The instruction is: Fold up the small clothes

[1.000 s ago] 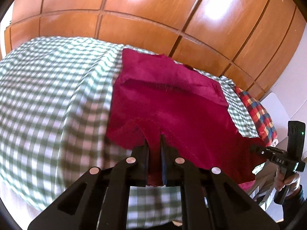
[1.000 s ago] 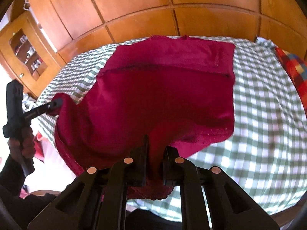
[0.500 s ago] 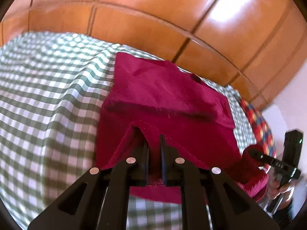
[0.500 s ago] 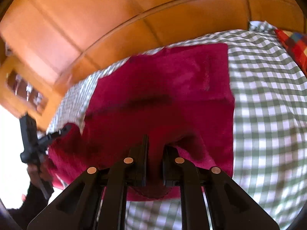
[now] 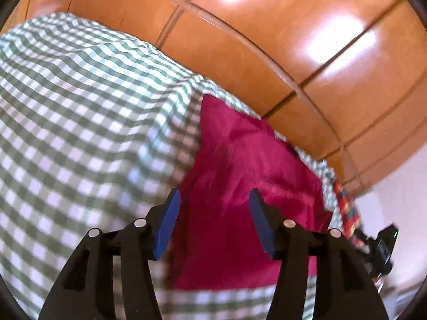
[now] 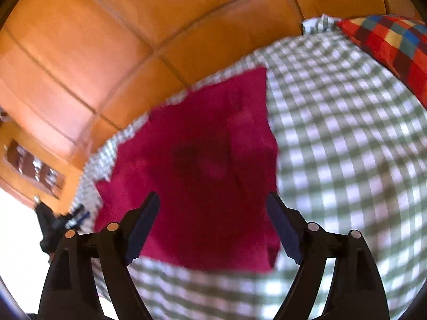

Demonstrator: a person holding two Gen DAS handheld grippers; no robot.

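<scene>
A crimson garment lies folded on the green-and-white checked cloth; in the right wrist view the same garment fills the middle. My left gripper hovers over its left part, jaws opening, blue pads apart and pressing on nothing. My right gripper hangs over the garment's near right part, jaws opening wide, with only the lying fabric seen between the fingers. Each view catches the other gripper at its edge: the right one, the left one.
A wood-panelled wall runs close behind the bed. A multicoloured checked cushion lies at the far right. A glass-fronted wooden cabinet stands at the left.
Both grippers carried the garment's near edge forward over its far part, then let go; their jaws, shut on the fabric before, now stand apart. Both views are blurred by motion.
</scene>
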